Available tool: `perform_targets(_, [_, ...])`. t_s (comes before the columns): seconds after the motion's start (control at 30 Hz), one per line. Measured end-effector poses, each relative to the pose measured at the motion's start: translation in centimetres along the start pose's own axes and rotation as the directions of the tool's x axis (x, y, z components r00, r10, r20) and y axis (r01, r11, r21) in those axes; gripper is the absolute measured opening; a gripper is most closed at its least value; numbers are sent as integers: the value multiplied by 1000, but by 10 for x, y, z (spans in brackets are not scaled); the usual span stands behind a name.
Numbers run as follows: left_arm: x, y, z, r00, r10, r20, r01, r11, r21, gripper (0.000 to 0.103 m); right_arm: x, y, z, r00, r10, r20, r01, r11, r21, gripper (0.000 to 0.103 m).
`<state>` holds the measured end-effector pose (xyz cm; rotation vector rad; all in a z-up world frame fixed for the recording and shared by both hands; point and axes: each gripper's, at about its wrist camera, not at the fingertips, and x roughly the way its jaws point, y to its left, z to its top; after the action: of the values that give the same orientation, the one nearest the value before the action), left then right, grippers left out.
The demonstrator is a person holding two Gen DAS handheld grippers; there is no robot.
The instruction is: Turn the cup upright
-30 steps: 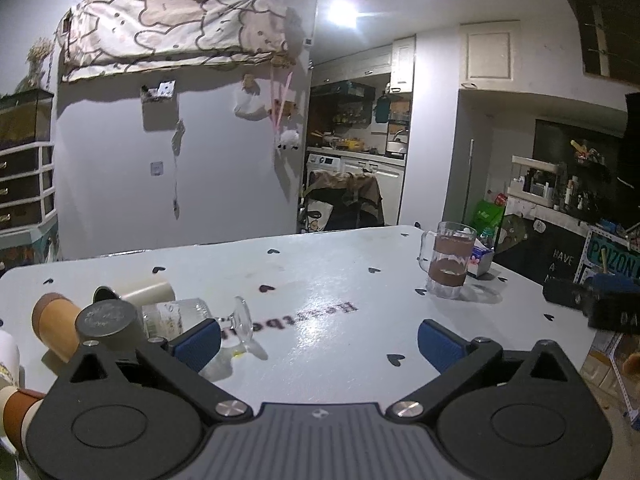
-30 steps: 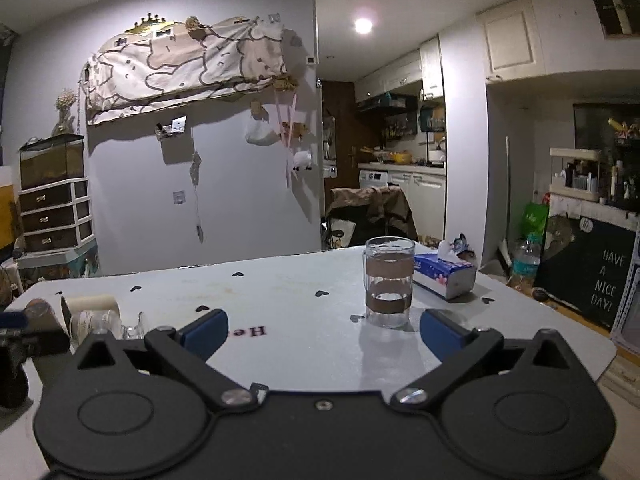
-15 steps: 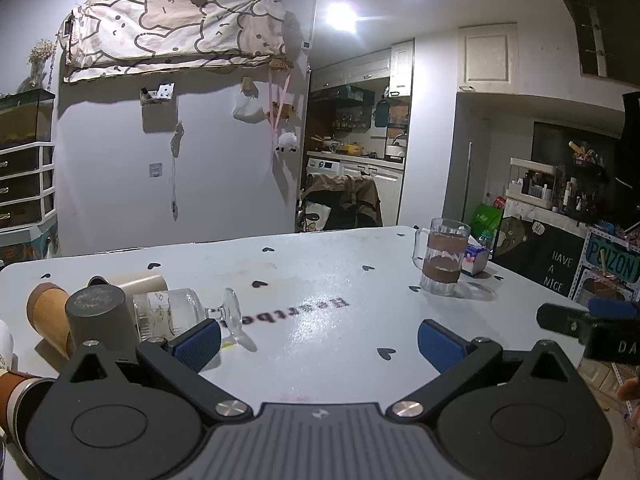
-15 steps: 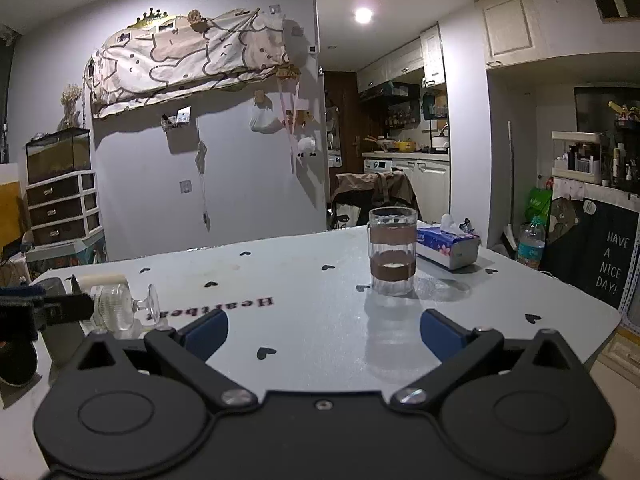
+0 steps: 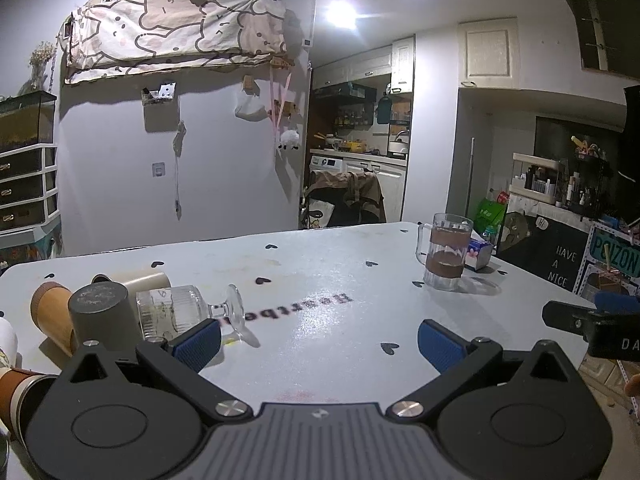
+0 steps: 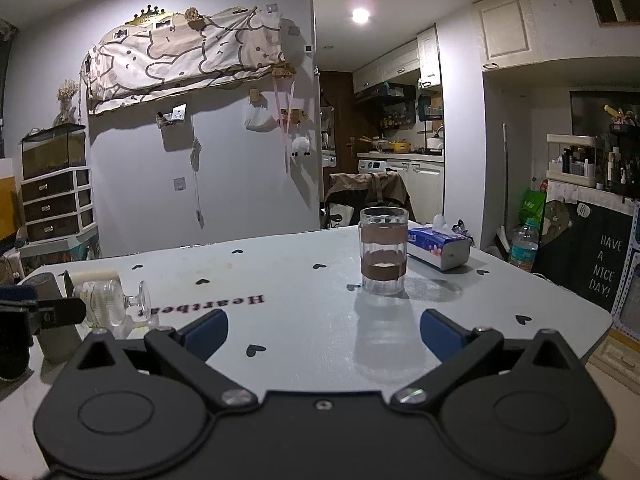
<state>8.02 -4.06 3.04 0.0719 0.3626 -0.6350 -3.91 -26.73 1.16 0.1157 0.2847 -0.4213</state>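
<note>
A clear ribbed stemmed glass cup (image 5: 180,311) lies on its side on the white table (image 5: 320,280), foot pointing right; it also shows in the right wrist view (image 6: 108,302). My left gripper (image 5: 318,342) is open and empty, its left blue pad (image 5: 198,342) just in front of the glass. My right gripper (image 6: 324,330) is open and empty, pointing at an upright glass mug with brown bands (image 6: 383,256). The mug also shows in the left wrist view (image 5: 446,256).
Beside the lying glass are a grey cup (image 5: 100,312), a beige cup on its side (image 5: 136,282) and a tan cup (image 5: 50,318). A blue tissue pack (image 6: 438,248) lies behind the mug. The right gripper's tip (image 5: 592,320) shows at the table's right edge.
Both grippers have drawn back and risen slightly, so more table shows. The cups and the mug have not moved. Both grippers stay open.
</note>
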Motion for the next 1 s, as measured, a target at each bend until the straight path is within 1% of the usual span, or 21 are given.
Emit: perform_targets(1.0, [5,-2,-2,1000,9,-6,-9,1000,2,103,-1,-1,0,1000,-3,-3,3,1000,-4,103])
